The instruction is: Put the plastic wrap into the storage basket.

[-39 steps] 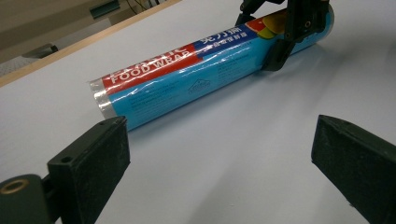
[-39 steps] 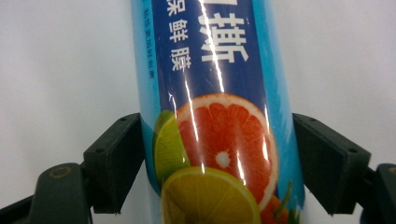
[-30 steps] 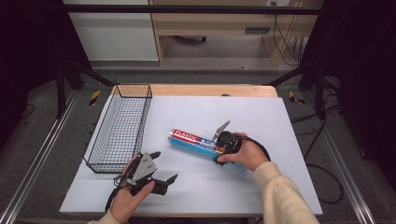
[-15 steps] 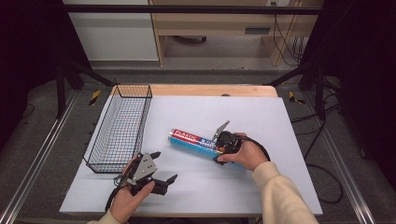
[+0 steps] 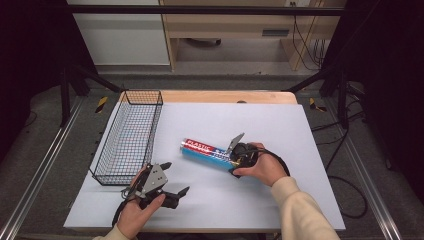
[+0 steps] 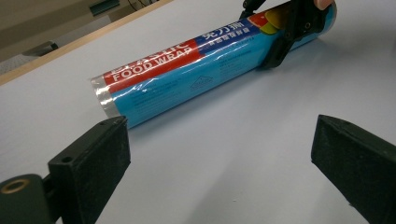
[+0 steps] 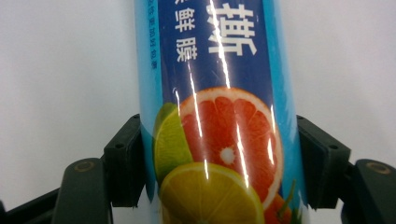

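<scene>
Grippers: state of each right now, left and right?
Left gripper: open, nothing between its jaws, just short of the food wrap roll.
Right gripper: jaws have just been closing, now shut on the food wrap roll near one end.

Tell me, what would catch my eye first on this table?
Probably the bright blue roll of food wrap, lying mid-table on the white mat. The right claw has just closed on its fruit-printed end. At the left edge stands a black wire basket, and the left claw waits open near the front edge.
</scene>
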`<state>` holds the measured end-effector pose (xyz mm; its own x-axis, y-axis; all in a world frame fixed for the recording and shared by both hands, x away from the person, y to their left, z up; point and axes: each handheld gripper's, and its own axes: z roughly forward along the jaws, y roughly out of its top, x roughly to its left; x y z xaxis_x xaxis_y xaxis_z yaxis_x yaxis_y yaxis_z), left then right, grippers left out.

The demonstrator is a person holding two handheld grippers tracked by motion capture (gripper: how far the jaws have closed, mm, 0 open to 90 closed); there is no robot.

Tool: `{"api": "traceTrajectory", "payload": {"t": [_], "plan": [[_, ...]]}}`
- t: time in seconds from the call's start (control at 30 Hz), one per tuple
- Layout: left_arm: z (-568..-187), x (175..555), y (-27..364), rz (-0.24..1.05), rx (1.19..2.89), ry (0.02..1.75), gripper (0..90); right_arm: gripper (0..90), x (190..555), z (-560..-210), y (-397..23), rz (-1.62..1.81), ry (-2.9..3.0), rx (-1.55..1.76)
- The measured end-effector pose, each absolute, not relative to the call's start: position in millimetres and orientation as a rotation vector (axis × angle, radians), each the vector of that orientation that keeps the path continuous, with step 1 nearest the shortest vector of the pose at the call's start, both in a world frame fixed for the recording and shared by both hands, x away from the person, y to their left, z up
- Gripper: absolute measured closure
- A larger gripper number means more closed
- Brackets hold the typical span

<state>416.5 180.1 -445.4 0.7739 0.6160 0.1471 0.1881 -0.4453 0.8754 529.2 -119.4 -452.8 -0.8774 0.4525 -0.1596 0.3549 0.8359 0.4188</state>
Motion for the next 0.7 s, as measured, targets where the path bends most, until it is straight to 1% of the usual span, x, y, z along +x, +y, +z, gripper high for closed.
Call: {"api": "traceTrajectory", "payload": {"t": [0.17, 0.3, 0.33, 0.43, 0.47, 0.5, 0.53, 0.57, 0.6, 0.63, 0.7], "plan": [[-444, 416, 179, 0.587, 2.032, 0.590, 4.6, 30.3, 526, -448, -124, 0.544, 2.734, 0.605], [-438, 416, 172, 0.610, 2.069, 0.530, 5.0, 30.3, 519, -436, -135, 0.558, 2.710, 0.554], [-435, 417, 170, 0.621, 2.082, 0.508, 5.1, 30.3, 514, -428, -138, 0.544, 2.697, 0.531], [-421, 422, 163, 0.652, 2.129, 0.445, 5.0, 30.3, 510, -420, -141, 0.518, 2.690, 0.491], [-416, 425, 160, 0.663, 2.146, 0.419, 4.9, 30.2, 506, -412, -143, 0.474, 2.683, 0.445], [-411, 428, 157, 0.662, 2.162, 0.396, 4.9, 30.2, 506, -412, -143, 0.474, 2.683, 0.445], [-401, 435, 151, 0.656, 2.171, 0.353, 4.9, 30.2, 504, -404, -143, 0.446, 2.670, 0.408], [-401, 435, 151, 0.656, 2.171, 0.353, 5.0, 30.2, 504, -404, -143, 0.446, 2.670, 0.408], [-392, 441, 143, 0.663, 2.209, 0.305, 4.9, 30.3, 502, -397, -145, 0.451, 2.661, 0.389], [-392, 441, 143, 0.663, 2.209, 0.305, 4.5, 30.3, 502, -397, -145, 0.451, 2.661, 0.389], [-383, 448, 135, 0.662, 2.249, 0.251, 4.5, 30.3, 501, -390, -146, 0.449, 2.653, 0.374]]}}
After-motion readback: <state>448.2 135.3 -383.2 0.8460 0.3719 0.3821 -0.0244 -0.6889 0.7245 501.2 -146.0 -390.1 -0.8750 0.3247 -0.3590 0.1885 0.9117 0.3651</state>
